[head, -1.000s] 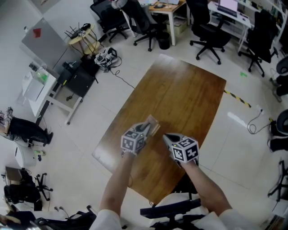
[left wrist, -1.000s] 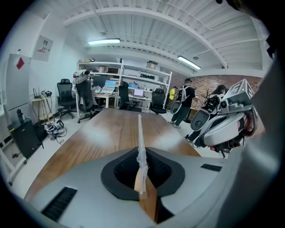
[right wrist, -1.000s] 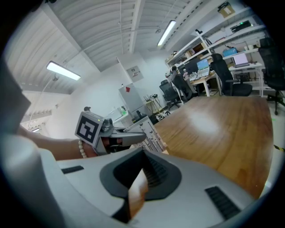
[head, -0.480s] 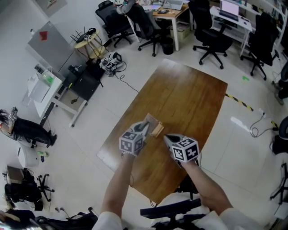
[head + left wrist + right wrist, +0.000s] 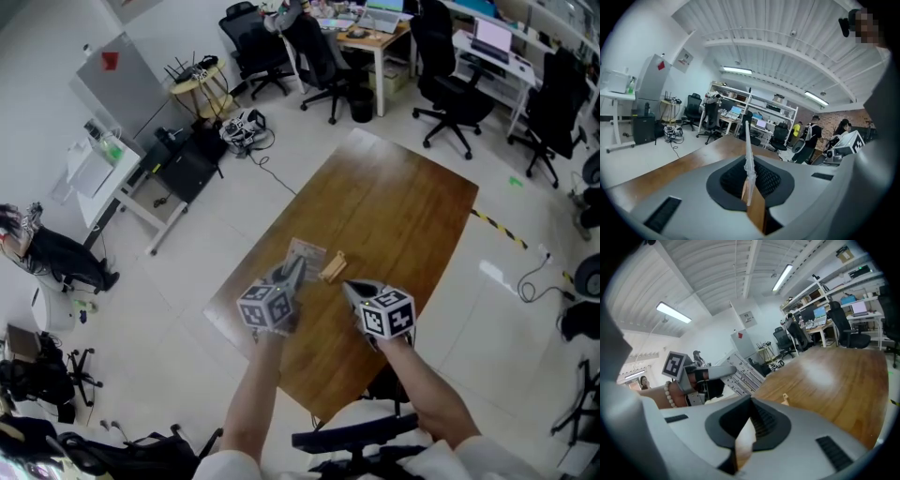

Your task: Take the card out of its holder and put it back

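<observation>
My left gripper [image 5: 293,274] is shut on the thin pale card [image 5: 306,251] and holds it above the brown table [image 5: 403,206]. In the left gripper view the card [image 5: 748,154] stands edge-on between the closed jaws of the left gripper [image 5: 750,180]. The small wooden card holder [image 5: 333,267] lies on the table just right of the card, apart from it. My right gripper [image 5: 350,287] is shut with nothing in it, near the holder. From the right gripper view [image 5: 749,414] I see the holder [image 5: 785,399] on the table and the card [image 5: 746,374] raised to its left.
Office chairs [image 5: 448,94] and desks [image 5: 375,33] stand beyond the table's far end. A white side table [image 5: 98,173] and a black box [image 5: 187,169] are on the floor at the left. A black chair [image 5: 361,441] sits at the table's near edge.
The left gripper has pulled the card away from the holder and drawn back toward me and to the left. The holder now lies alone on the table. The right gripper has hardly moved.
</observation>
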Available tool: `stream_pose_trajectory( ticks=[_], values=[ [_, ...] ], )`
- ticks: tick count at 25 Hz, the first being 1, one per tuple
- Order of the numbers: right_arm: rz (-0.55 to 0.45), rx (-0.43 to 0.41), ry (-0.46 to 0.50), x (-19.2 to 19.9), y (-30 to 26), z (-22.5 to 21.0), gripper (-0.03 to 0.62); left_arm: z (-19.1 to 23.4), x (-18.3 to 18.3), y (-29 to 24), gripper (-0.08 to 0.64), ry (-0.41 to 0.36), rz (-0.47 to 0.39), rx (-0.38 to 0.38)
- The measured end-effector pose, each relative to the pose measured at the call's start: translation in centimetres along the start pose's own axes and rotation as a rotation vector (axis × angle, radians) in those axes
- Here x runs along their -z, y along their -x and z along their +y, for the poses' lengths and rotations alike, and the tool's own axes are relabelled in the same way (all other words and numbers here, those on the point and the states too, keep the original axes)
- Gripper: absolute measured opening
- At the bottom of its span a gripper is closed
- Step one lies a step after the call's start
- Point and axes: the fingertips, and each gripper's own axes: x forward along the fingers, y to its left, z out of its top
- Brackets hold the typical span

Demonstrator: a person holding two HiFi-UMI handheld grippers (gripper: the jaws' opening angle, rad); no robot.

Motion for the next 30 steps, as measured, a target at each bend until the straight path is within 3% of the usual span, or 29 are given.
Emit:
stream_pose_trajectory(
  ticks=[7,14,21,30],
  values=[
    [-0.040,0.010,-0.026,-0.4,0.8,0.2,0.000,0.5,1.2,4.5,0.014,0.096,-0.045,-0.146],
    [-0.059,0.021,-0.032,-0.5,0.7,0.7,0.000,0.4,2.1,7.5,0.015,0.058,-0.049,-0.256],
    [-0.068,0.039,-0.041,-0.4,0.8,0.3,0.000,0.4,2.4,7.6,0.015,0.056,-0.030,-0.262],
    [-0.070,0.050,-0.049,-0.6,1.0,-0.6,0.000,-0.4,2.7,5.9,0.014,0.052,-0.009,-0.211]
  ],
)
